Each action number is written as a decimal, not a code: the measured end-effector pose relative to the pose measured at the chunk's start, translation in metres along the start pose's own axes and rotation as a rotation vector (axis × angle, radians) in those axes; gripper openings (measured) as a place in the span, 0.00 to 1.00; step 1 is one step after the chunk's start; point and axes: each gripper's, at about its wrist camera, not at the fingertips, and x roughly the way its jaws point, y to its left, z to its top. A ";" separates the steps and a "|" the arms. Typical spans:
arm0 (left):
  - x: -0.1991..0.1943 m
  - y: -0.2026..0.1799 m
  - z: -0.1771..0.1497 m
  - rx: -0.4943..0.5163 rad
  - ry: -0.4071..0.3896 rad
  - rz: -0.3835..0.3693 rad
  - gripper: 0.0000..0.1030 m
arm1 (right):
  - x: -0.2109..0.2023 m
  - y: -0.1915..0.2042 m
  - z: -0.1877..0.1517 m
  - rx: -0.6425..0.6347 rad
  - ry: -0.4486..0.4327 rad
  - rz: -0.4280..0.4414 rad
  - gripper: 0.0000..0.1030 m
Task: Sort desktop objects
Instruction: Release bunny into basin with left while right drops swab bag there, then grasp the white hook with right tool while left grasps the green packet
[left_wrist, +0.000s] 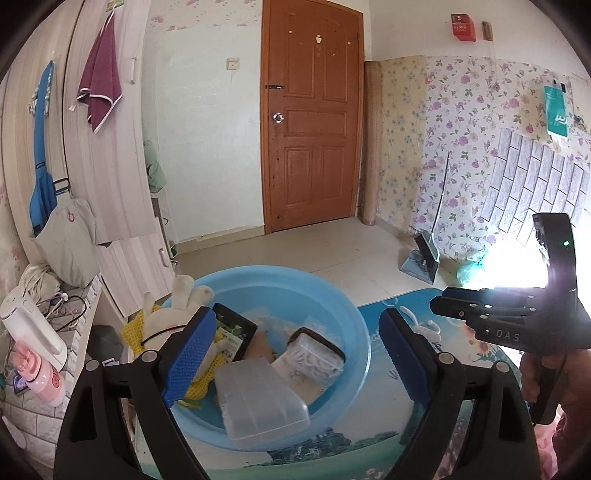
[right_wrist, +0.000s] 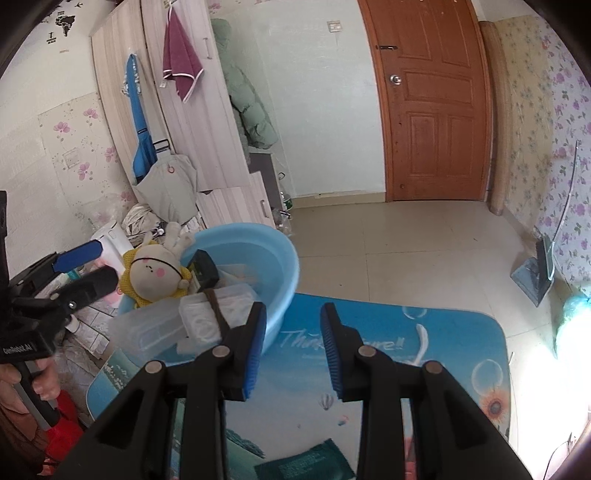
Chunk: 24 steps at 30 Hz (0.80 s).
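A blue printed table mat (right_wrist: 388, 354) carries a blue plastic basin (left_wrist: 347, 332) at its left end, holding a plush rabbit (right_wrist: 155, 273), a clear plastic case (left_wrist: 258, 398), a box of white pieces (left_wrist: 314, 356) and a dark packet (left_wrist: 236, 332). The left gripper (left_wrist: 295, 362) gapes wide over the basin, empty; the right gripper (right_wrist: 293, 350) hangs over the mat, jaws moderately parted, empty.

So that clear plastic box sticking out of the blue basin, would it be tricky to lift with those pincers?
The clear plastic box looks rigid, so it probably won't flex. Its smooth, glossy lid may be slippery against the left gripper pads. It lies tilted over the blue basin rim, so a push might tip or slide it. What it holds is unclear, so its weight is hard to judge.
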 end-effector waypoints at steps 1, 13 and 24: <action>-0.001 -0.007 -0.001 -0.006 -0.001 -0.024 0.89 | -0.004 -0.011 -0.006 0.015 0.005 -0.022 0.30; 0.047 -0.119 -0.070 0.143 0.253 -0.278 0.89 | 0.001 -0.096 -0.051 0.156 0.126 -0.169 0.46; 0.107 -0.131 -0.111 0.165 0.429 -0.259 0.89 | 0.057 -0.098 -0.058 0.021 0.241 -0.201 0.60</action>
